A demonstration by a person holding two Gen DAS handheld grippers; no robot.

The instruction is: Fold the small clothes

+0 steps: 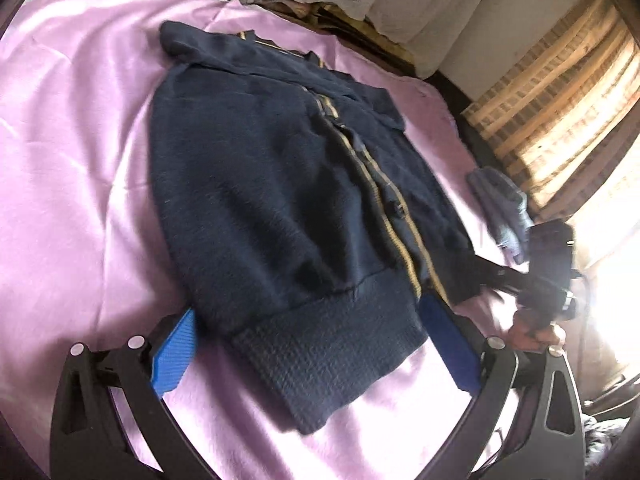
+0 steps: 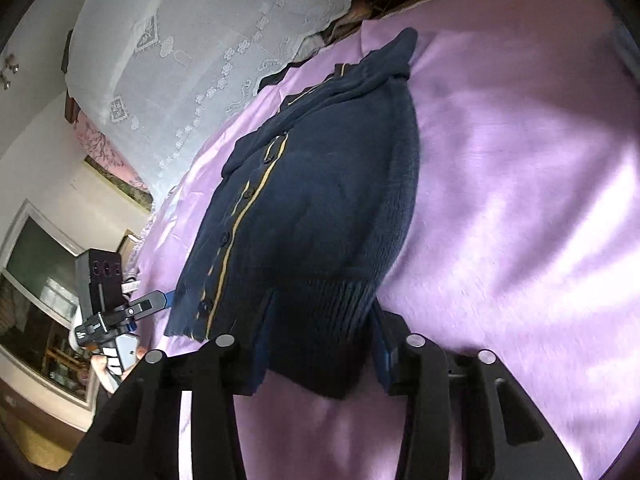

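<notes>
A small navy knitted cardigan (image 1: 280, 184) with tan stripes down its button front lies on a pink sheet (image 1: 72, 160). My left gripper (image 1: 316, 344) is open, its blue pads (image 1: 176, 356) on either side of the ribbed hem at the near corner. In the right wrist view the cardigan (image 2: 320, 208) lies lengthwise, and my right gripper (image 2: 320, 344) stands open around the other ribbed hem corner. The right gripper also shows in the left wrist view (image 1: 552, 276), at the cardigan's right edge; the left one shows in the right wrist view (image 2: 120, 312).
A grey-blue garment (image 1: 500, 208) lies on the sheet to the right. A white lace cover (image 2: 200, 40) hangs behind the bed. A striped curtain (image 1: 560, 112) is at the right. A dark screen (image 2: 40, 272) stands at the left.
</notes>
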